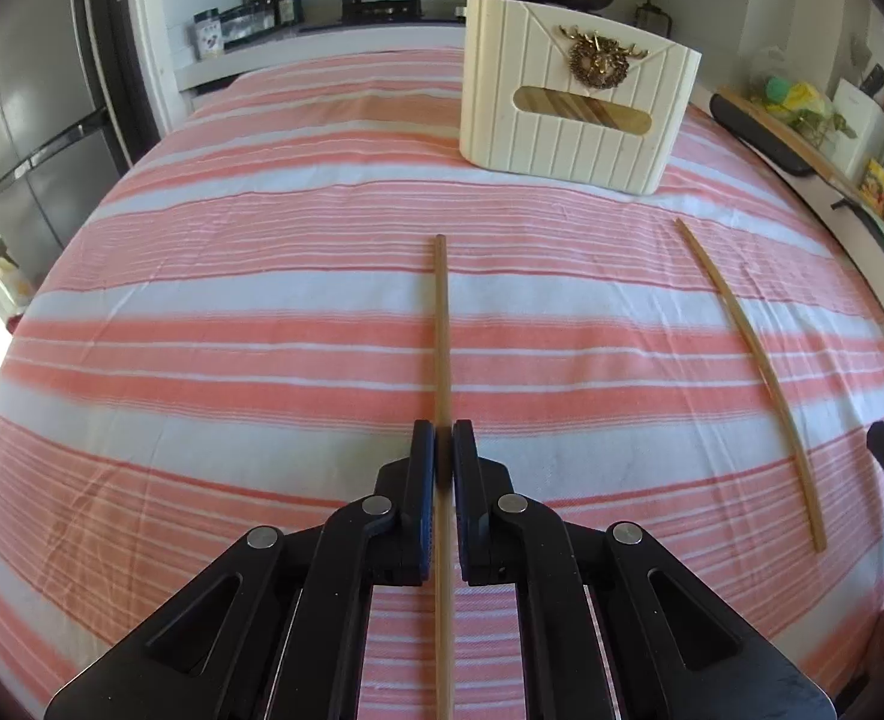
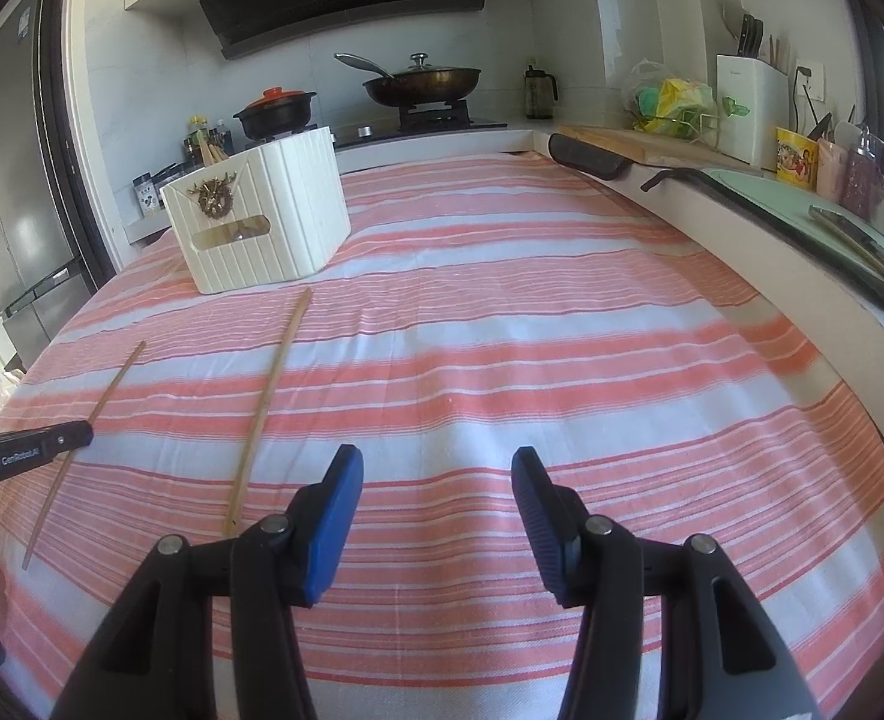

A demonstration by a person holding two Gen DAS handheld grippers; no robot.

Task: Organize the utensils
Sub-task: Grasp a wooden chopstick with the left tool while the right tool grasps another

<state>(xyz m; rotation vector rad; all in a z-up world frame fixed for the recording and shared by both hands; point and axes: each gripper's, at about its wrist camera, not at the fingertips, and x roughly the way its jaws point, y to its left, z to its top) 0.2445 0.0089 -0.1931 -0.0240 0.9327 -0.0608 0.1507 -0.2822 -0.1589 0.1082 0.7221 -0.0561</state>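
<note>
My left gripper is shut on a wooden chopstick near its middle; the stick points ahead over the striped cloth toward a cream ribbed utensil holder with more chopsticks standing in it. A second chopstick lies flat on the cloth to the right. In the right wrist view that loose chopstick lies just left of my right gripper, which stands open with nothing between its blue pads. Further left, the left gripper holds its chopstick slightly above the cloth. The holder stands at the back left.
The pink and white striped cloth covers the table. A counter along the right carries a cutting board, cups and a knife block. Behind the holder is a stove with a pot and a pan. A fridge stands left.
</note>
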